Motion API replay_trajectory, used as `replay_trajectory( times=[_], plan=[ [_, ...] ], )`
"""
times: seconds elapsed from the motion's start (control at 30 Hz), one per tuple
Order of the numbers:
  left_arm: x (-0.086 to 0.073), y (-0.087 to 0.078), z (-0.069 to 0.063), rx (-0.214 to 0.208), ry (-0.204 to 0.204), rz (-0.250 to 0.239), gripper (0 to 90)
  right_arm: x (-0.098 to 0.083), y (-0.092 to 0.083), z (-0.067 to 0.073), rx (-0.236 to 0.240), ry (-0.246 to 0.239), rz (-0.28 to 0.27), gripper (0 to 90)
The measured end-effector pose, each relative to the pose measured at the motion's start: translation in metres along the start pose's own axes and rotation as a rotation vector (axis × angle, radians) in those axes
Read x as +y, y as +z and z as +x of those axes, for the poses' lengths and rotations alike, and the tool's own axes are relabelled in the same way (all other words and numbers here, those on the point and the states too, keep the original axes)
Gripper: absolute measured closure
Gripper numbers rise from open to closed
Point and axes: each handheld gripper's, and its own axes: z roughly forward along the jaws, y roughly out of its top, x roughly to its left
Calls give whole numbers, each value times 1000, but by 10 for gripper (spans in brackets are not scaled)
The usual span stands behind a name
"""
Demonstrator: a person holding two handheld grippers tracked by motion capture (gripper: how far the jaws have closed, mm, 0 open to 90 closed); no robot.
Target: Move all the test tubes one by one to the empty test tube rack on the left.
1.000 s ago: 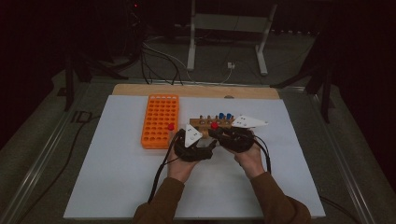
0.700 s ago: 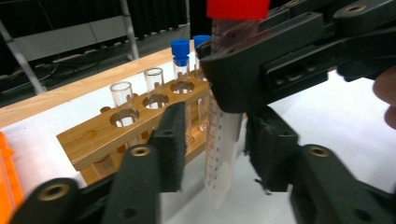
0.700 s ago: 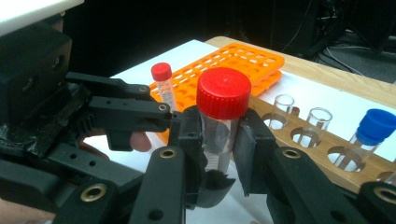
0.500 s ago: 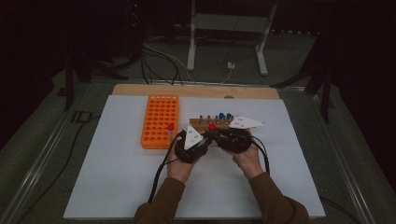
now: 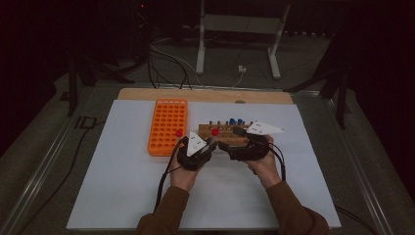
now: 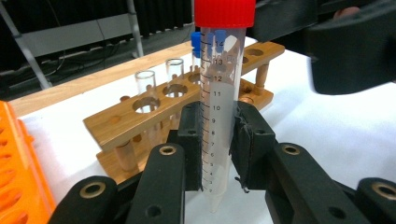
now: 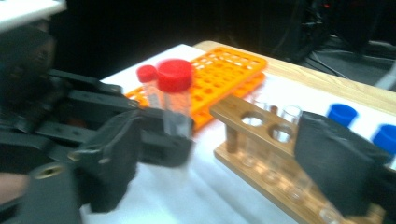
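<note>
Red-capped tube (image 6: 219, 107) is standing upright between the two black jaws of the left gripper (image 6: 218, 151), whose pads are pressing on its clear graduated wall from both sides; the jaws have just been closing onto it. Its pointed tip is hanging just below the pads, above the white table sheet (image 5: 122, 196), and its red cap is rising well above them.

In the right gripper view the same tube (image 7: 176, 100) is showing clamped in that far gripper, and the right gripper (image 7: 219, 154) is standing with its jaws wide apart, having just been opening, with nothing pressed between them. One right jaw is lying just beside the tube, the other beyond the wooden rack (image 7: 261, 154).

In the high view the left gripper (image 5: 195, 149) and right gripper (image 5: 247, 147) are sitting close together, facing each other, with the red cap (image 5: 215, 131) showing between them.

Behind the left gripper's jaws the wooden rack (image 6: 140, 116) is holding clear open tubes (image 6: 145, 86) and a blue-capped tube (image 6: 197, 42). An orange rack (image 5: 168, 126) is lying to the left of the left gripper, a second red-capped tube (image 7: 148, 86) standing in it.
</note>
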Motion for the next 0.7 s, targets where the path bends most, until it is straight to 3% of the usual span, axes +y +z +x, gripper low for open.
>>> replay_trajectory(
  times=[0.13,0.27,0.7],
  plan=[
    [-2,-5,4,10,-16,-5,751,-4,-3,-4,-34,-4,13,49],
    [-4,-9,8,20,-22,-7,751,-7,-5,-6,-49,-15,23,10],
    [-5,-26,18,19,-46,-27,750,-16,-23,-15,-95,-17,3,1]
  ],
)
